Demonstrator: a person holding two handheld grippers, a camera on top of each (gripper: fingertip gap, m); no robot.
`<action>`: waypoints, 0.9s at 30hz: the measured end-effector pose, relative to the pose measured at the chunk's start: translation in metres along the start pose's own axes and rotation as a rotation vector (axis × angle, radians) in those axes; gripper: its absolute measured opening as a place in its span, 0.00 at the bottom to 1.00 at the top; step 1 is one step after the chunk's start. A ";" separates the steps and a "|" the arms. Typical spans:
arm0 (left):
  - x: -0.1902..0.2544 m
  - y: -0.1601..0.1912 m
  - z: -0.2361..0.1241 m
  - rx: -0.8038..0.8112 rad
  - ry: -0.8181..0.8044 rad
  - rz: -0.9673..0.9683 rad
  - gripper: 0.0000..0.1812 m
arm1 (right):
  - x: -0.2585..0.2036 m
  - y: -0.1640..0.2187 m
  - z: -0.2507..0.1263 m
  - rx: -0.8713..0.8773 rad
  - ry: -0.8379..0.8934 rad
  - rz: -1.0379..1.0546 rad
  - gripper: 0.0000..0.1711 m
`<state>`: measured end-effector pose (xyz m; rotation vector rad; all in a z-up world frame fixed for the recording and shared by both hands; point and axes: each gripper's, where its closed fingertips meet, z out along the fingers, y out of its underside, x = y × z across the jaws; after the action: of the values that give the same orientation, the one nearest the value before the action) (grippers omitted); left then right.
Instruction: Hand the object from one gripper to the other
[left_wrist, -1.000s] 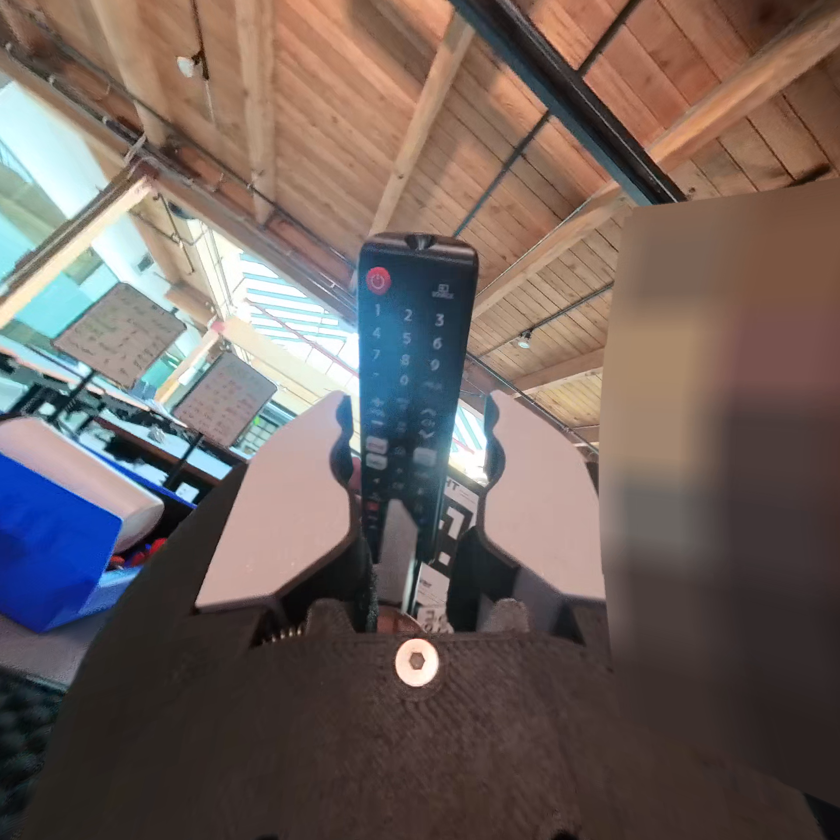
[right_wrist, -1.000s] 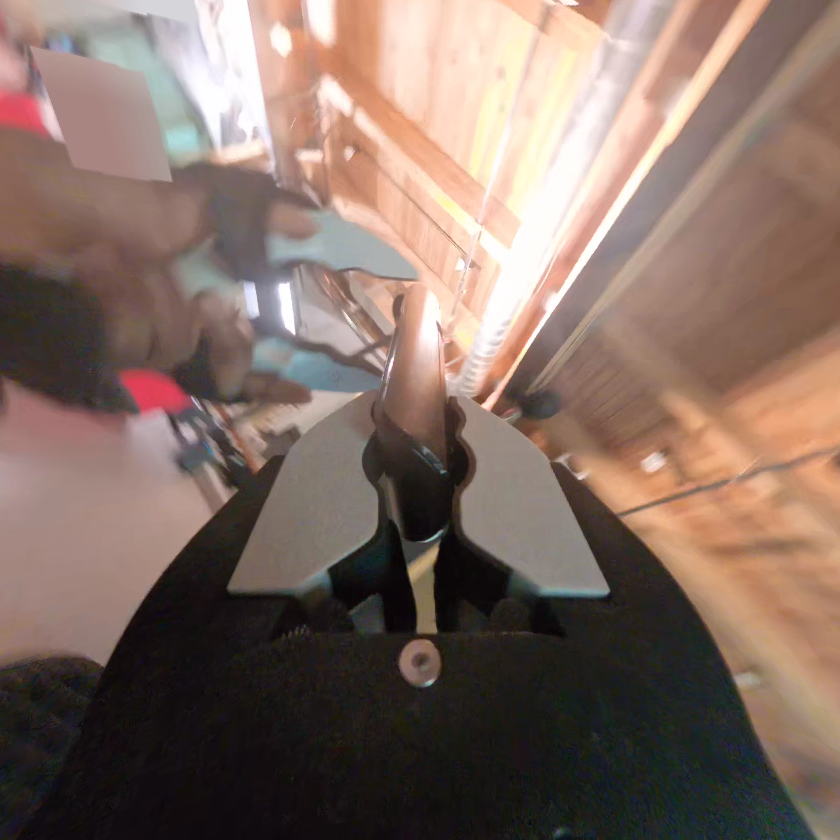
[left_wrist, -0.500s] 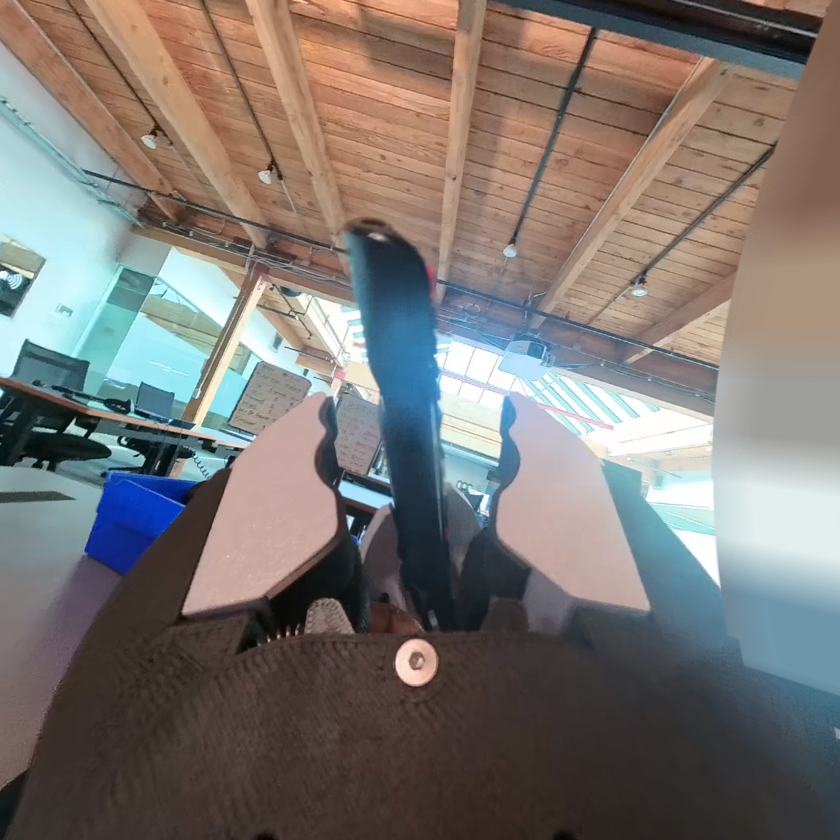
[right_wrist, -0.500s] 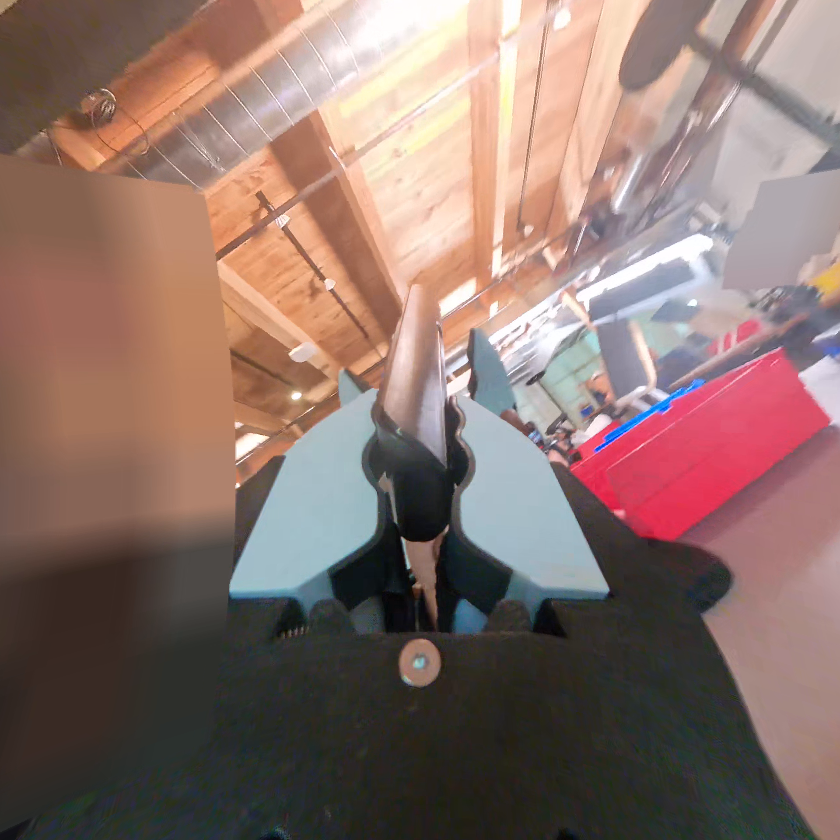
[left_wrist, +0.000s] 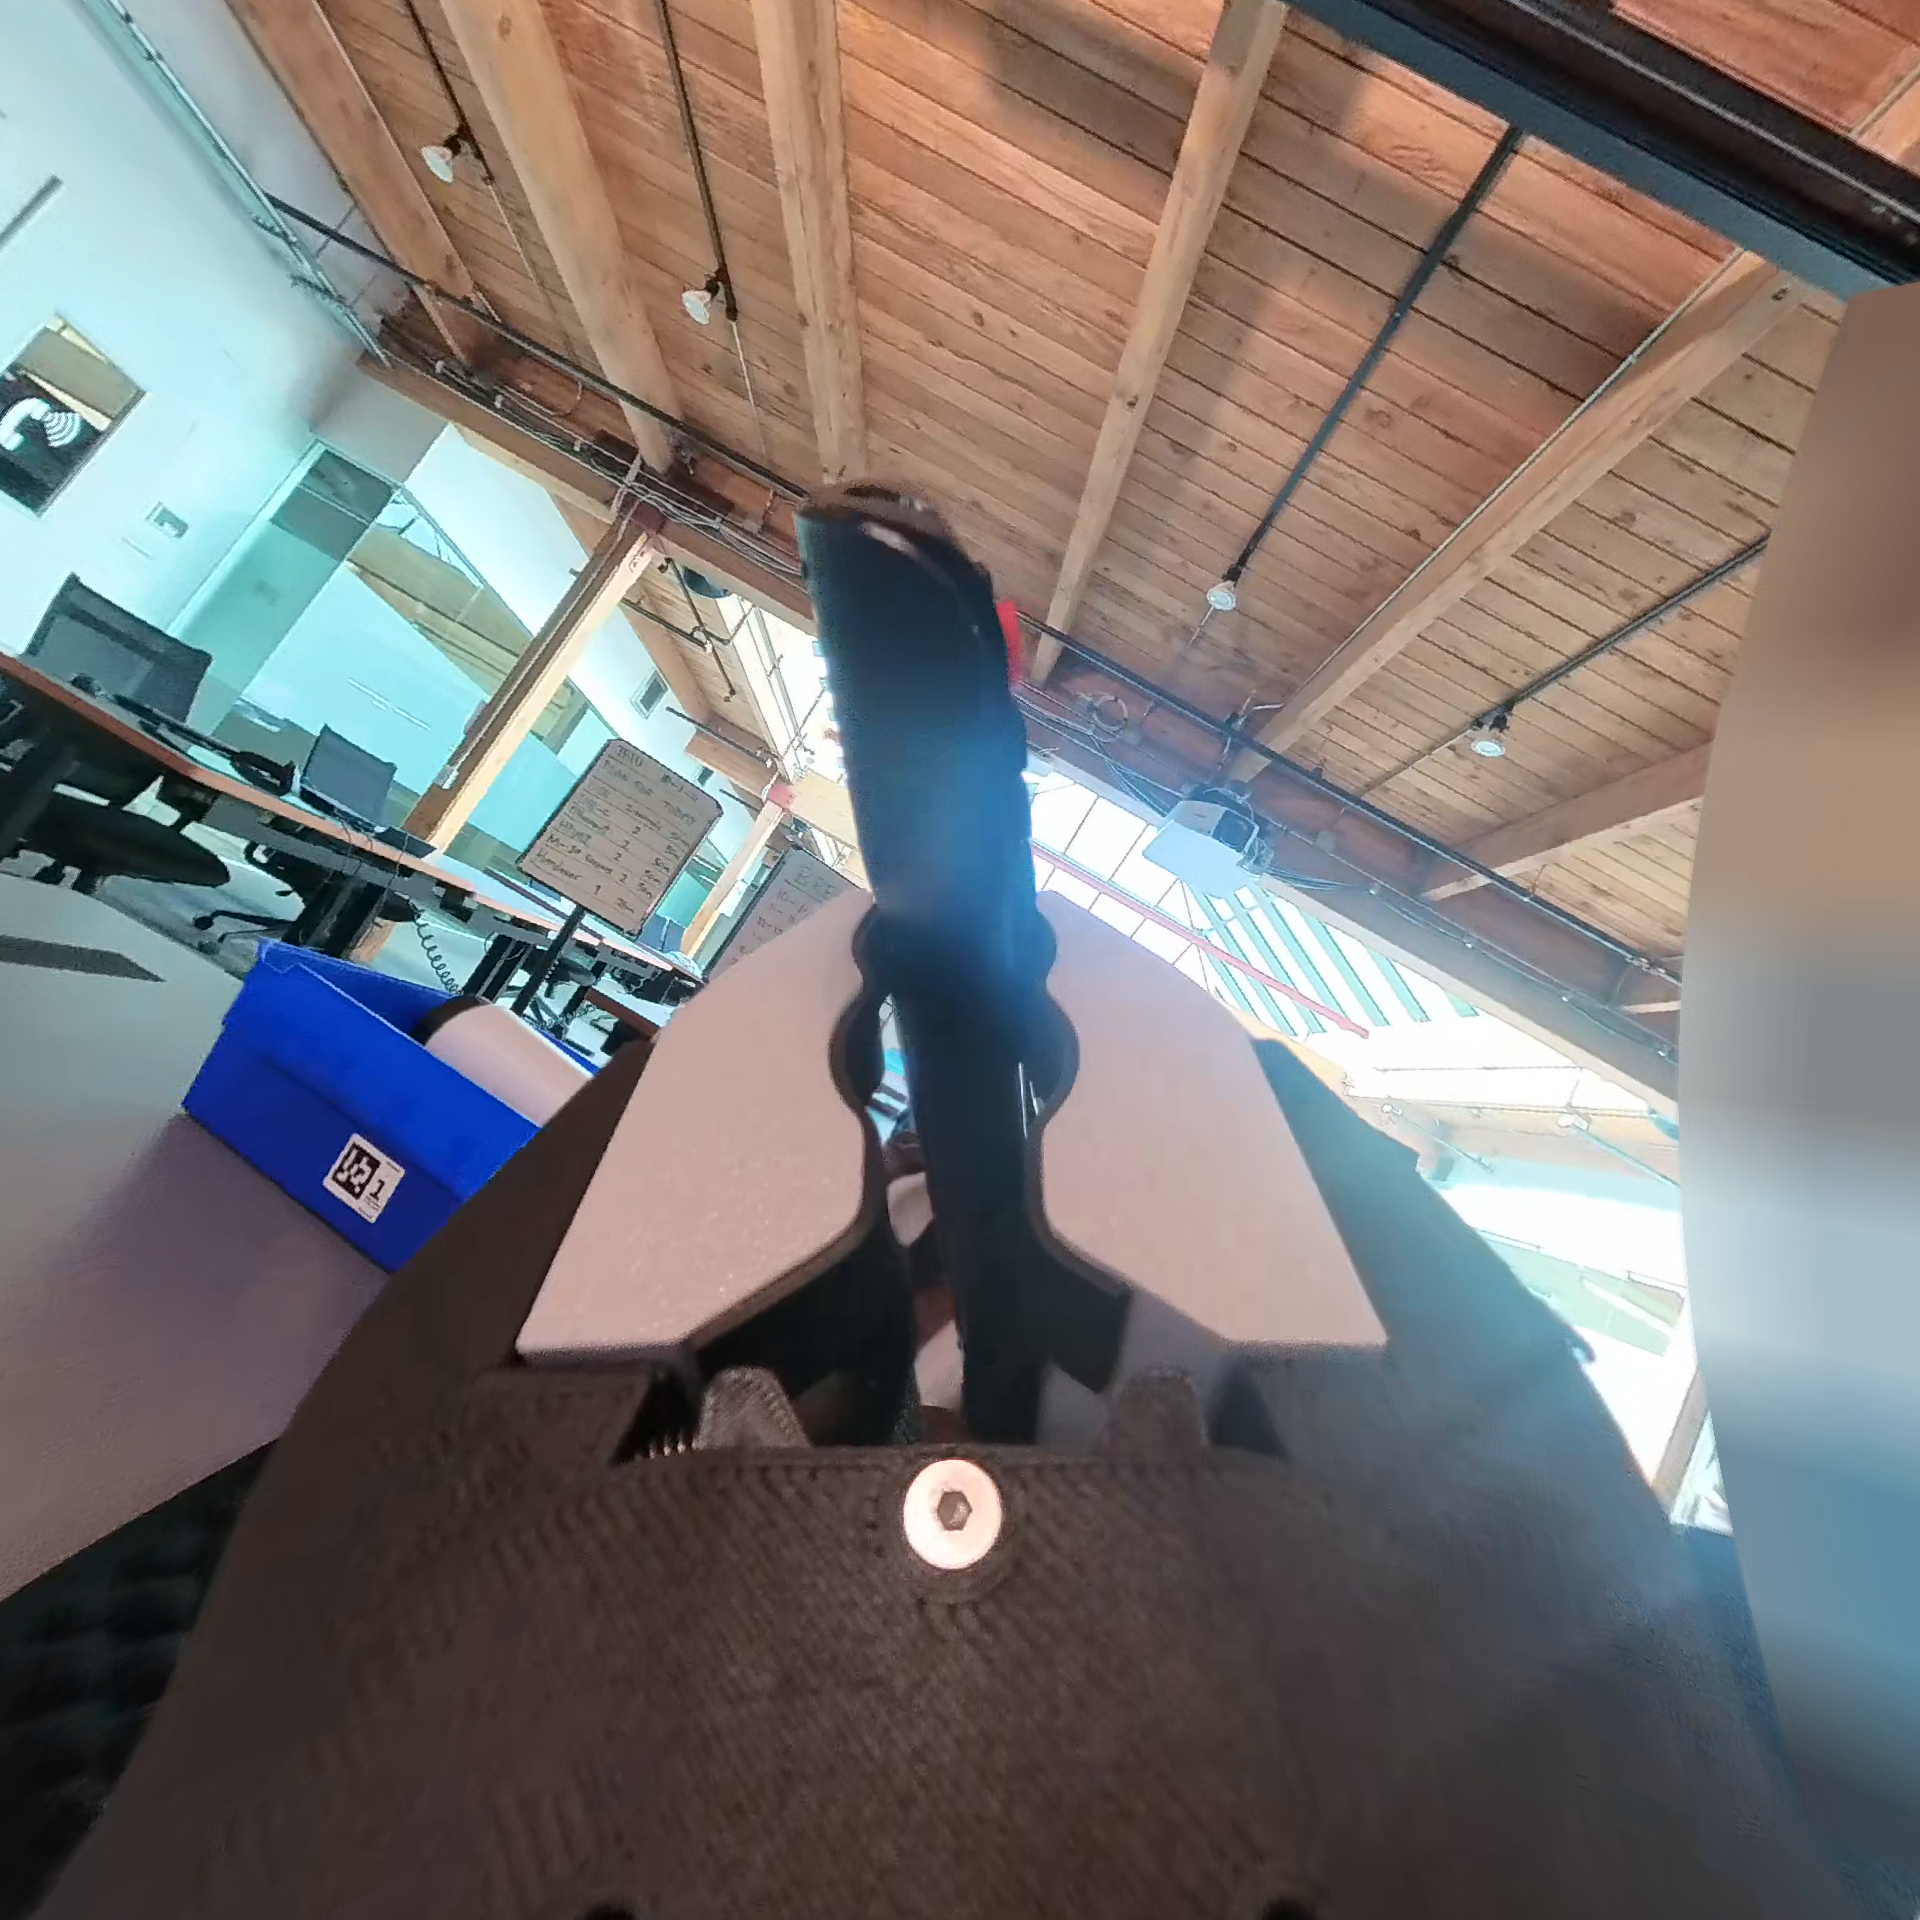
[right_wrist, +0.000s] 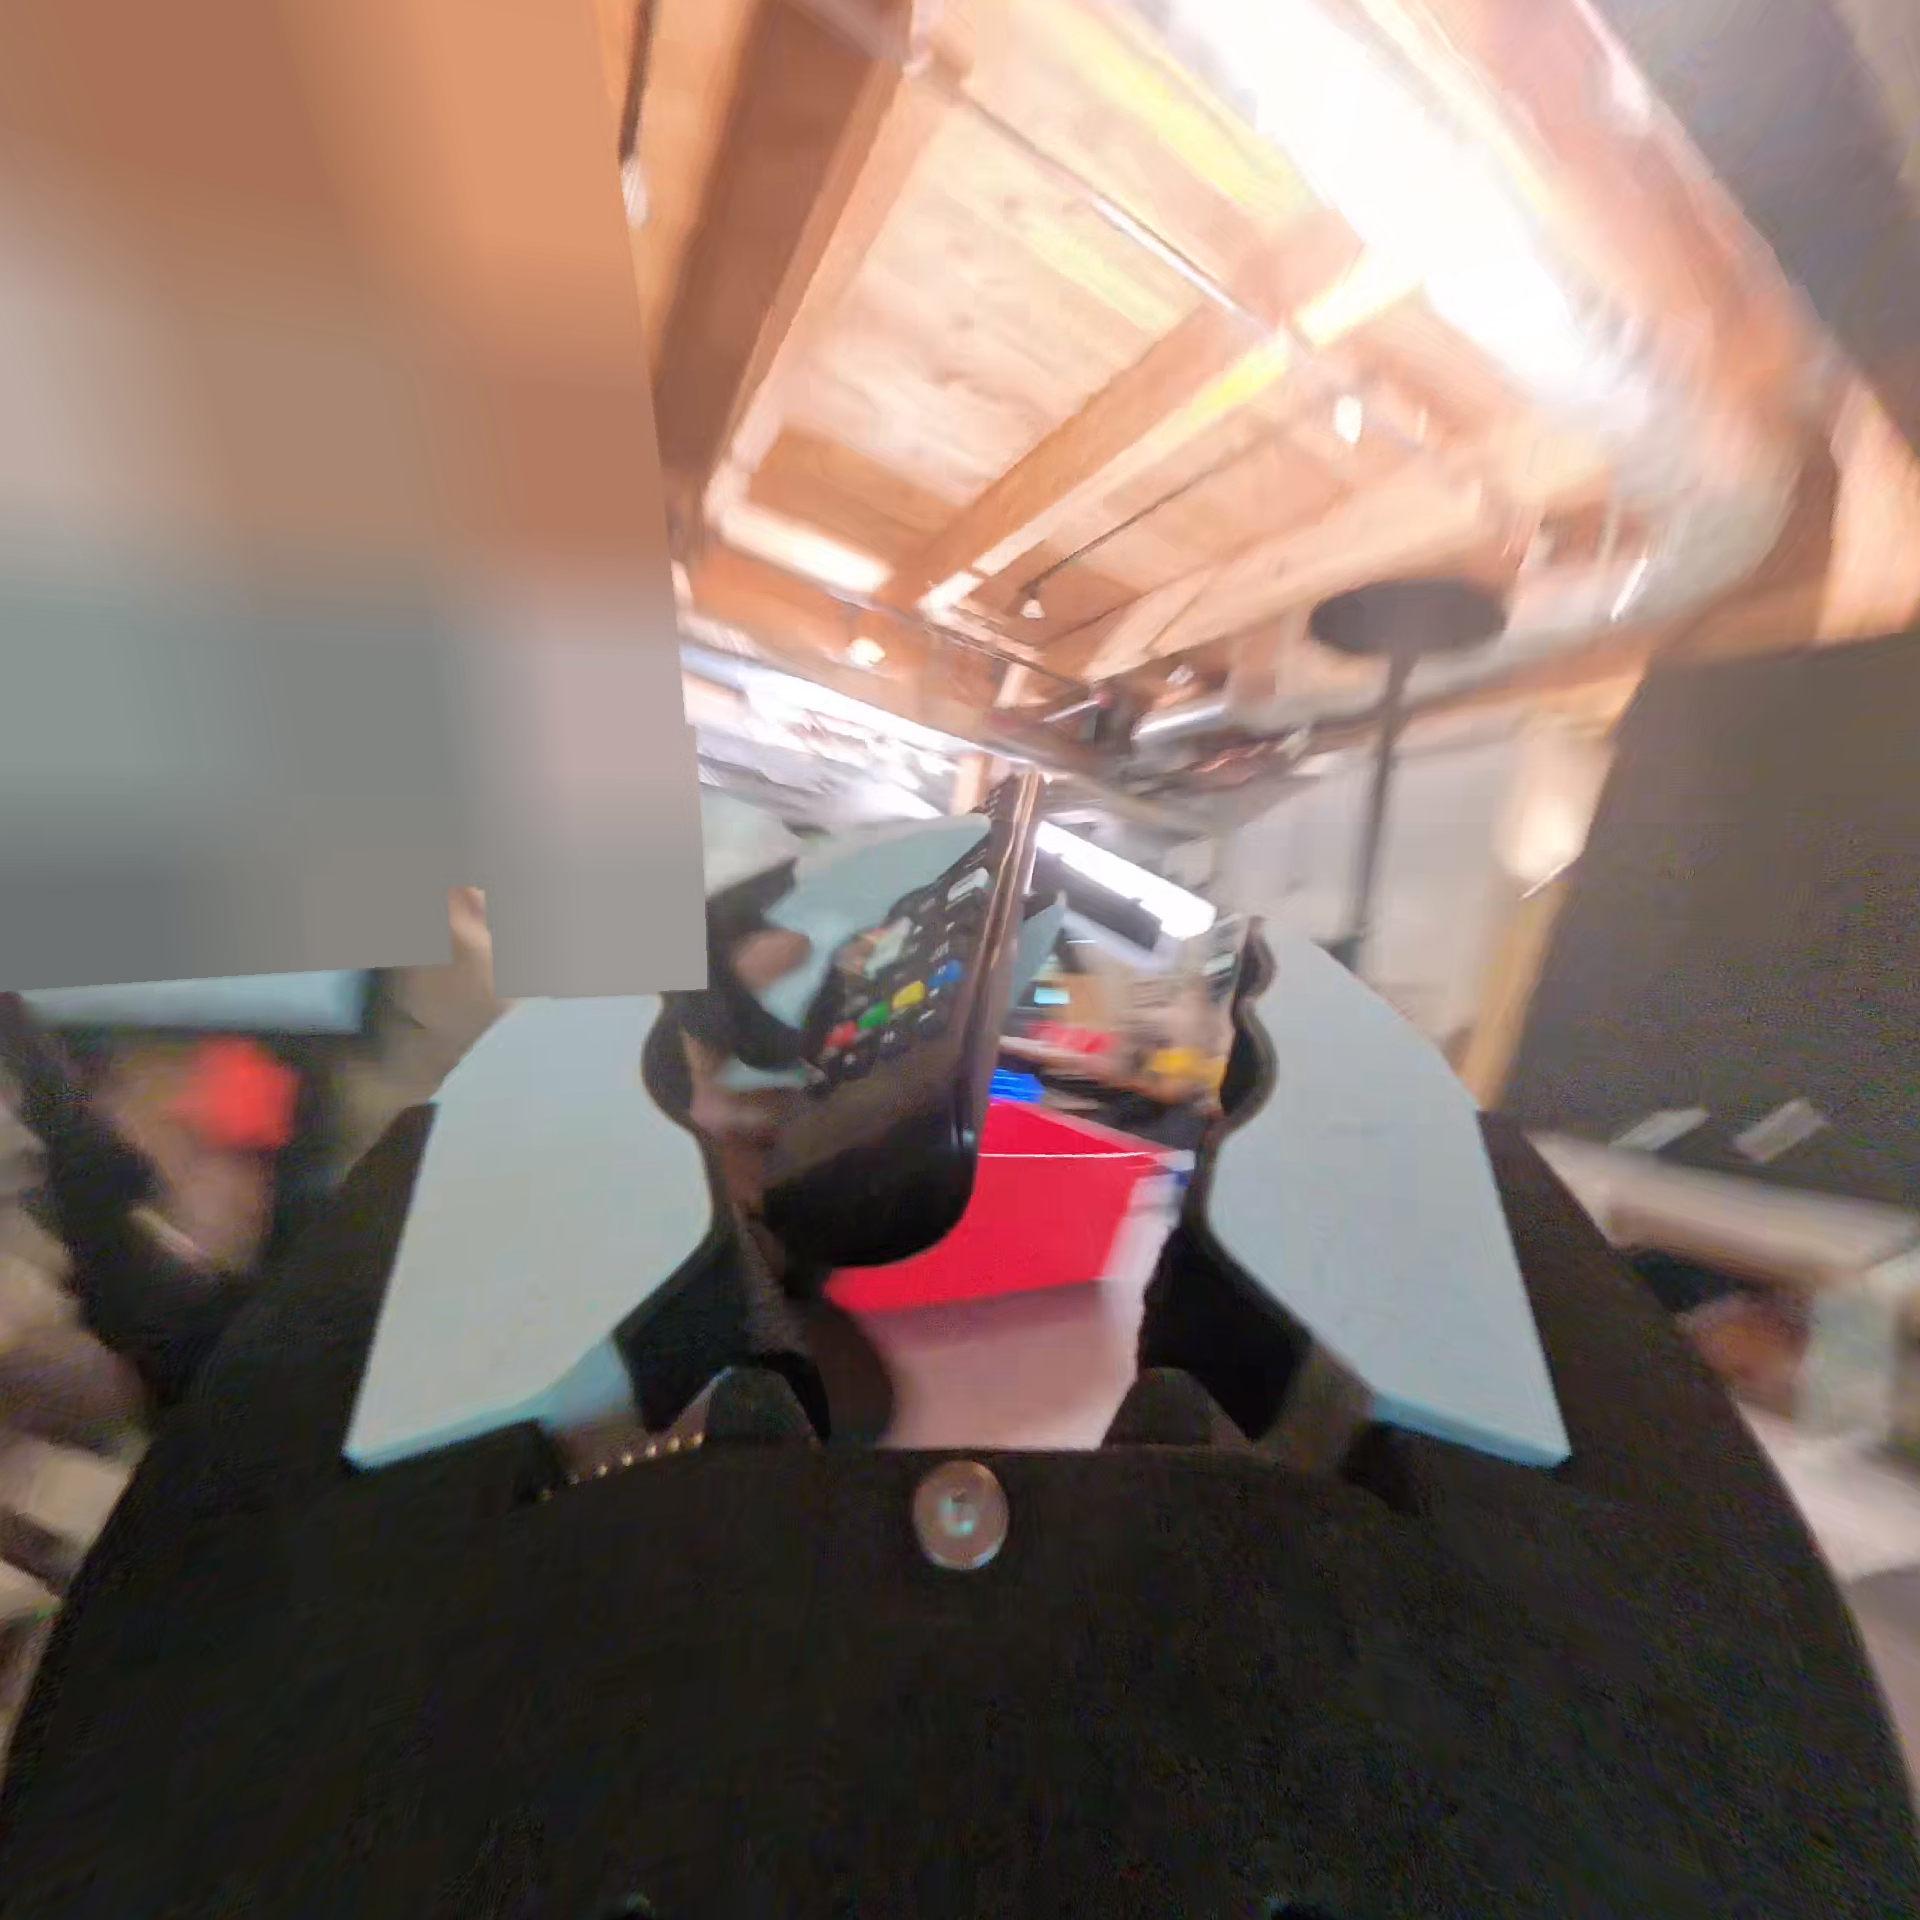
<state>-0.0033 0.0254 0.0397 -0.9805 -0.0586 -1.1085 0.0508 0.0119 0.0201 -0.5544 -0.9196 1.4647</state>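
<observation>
A black remote control stands edge-on between the grey fingers of my left gripper, which is shut on its lower half and points up toward the ceiling. In the blurred right wrist view the remote shows its coloured buttons and hangs between the fingers of my right gripper. The right jaws stand wide apart and do not grip the remote. The left gripper's grey fingers show just behind, clamped on the remote.
A blue bin with a white roll in it stands on the grey table at left. A red bin lies ahead of the right gripper. Office desks and whiteboards stand farther back under a wooden ceiling.
The left gripper has closed on the remote. The right gripper, shut on the remote before, has opened and let it go. The right view has swung round.
</observation>
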 end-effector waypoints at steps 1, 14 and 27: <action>-0.001 -0.001 -0.001 -0.001 -0.008 -0.006 0.13 | -0.004 -0.001 -0.001 -0.025 -0.017 -0.258 0.64; -0.013 0.020 0.002 -0.054 -0.075 -0.093 0.12 | -0.008 0.047 -0.011 -0.276 -0.050 -1.866 0.49; 0.023 0.022 0.008 -0.017 0.180 -0.181 0.26 | -0.009 -0.006 -0.012 -0.114 0.146 -1.423 0.15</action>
<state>0.0279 0.0162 0.0422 -0.8999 0.0086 -1.3614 0.0647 0.0048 0.0164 0.0083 -0.9331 0.0850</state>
